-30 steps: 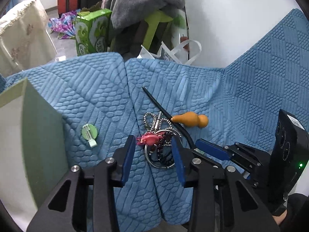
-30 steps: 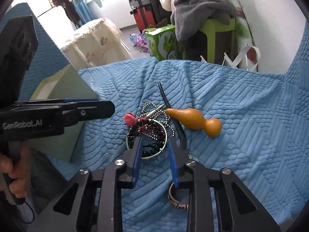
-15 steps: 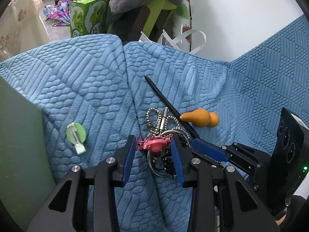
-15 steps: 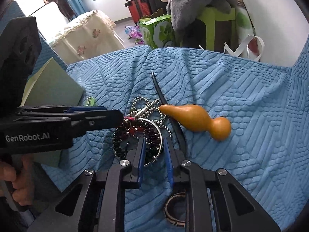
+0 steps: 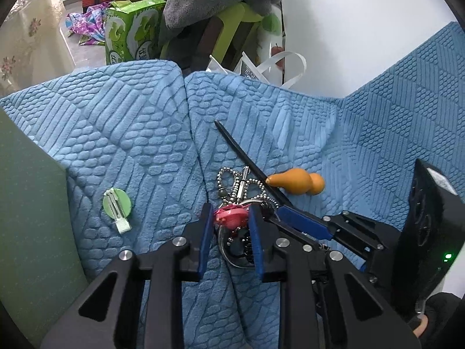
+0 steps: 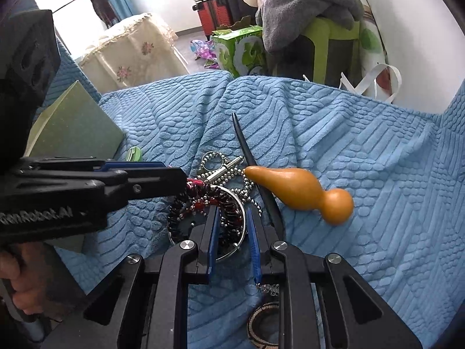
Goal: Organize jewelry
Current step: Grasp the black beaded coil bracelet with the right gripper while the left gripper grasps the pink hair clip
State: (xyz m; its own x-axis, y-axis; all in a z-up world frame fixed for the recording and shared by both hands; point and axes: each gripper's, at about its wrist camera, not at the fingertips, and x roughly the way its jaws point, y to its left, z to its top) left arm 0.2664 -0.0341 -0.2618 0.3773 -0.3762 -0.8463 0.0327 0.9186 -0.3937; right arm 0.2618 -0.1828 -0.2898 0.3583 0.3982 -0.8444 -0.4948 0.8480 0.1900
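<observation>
A tangle of jewelry lies on the blue quilted cover: a pink charm, a dark red bead bracelet, a silver hoop and a silver ball chain. My left gripper has its blue pads closed on the pink charm; in the right wrist view it reaches in from the left. My right gripper is narrowed around the bead bracelet and hoop; it also shows in the left wrist view. An orange gourd and a black stick lie beside the pile.
A green box stands at the left. A green round clip lies near it. A woven bracelet lies under my right gripper. Beyond the cover's far edge are a green carton, a green stool and grey cloth.
Both grippers moved forward into the jewelry pile. The left jaws narrowed from open until they closed on the pink charm. The right jaws narrowed around the beads and hoop.
</observation>
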